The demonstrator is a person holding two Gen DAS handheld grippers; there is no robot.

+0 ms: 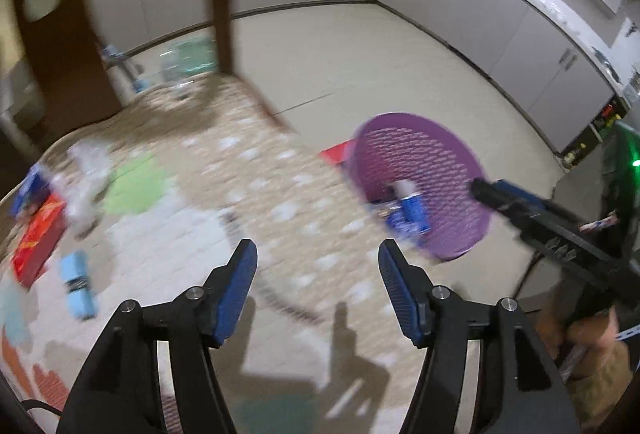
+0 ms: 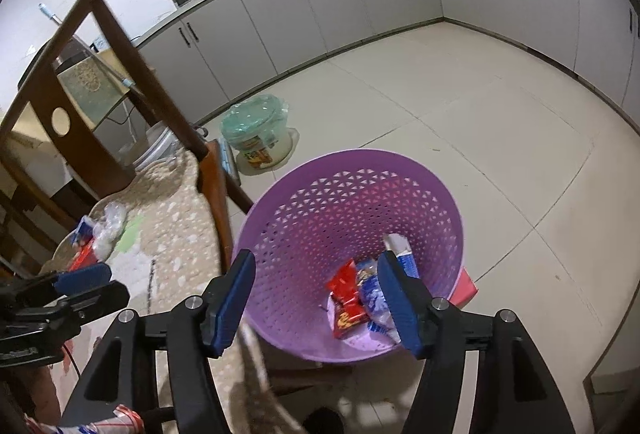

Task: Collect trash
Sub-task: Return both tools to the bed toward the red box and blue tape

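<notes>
**Both Claws Empty: Return to the Counter for the Next Item**

The right claw [image 2: 316, 298] stands about half open above the purple basket [image 2: 304, 226], with nothing between its pads. A thin pale scrap shows just below its left finger; what it is cannot be told. The left claw [image 1: 318, 286] is also about half open and empty, above the patterned counter [image 1: 240, 170].

Trash already in the basket: a red wrapper [image 2: 346, 298] and a blue-and-white pack [image 2: 374, 298]. Trash remaining on the counter lies at 9 o'clock of the left claw: a red box [image 1: 38, 242], a light blue carton [image 1: 78, 284] and clear crumpled plastic [image 1: 86, 178].

Recommended procedure:
1. Take the light blue carton first; it is nearest.
2. Align the pads across its short sides.
3. Descend until the pads straddle it, then close.
4. Release only when above the basket rim.
</notes>
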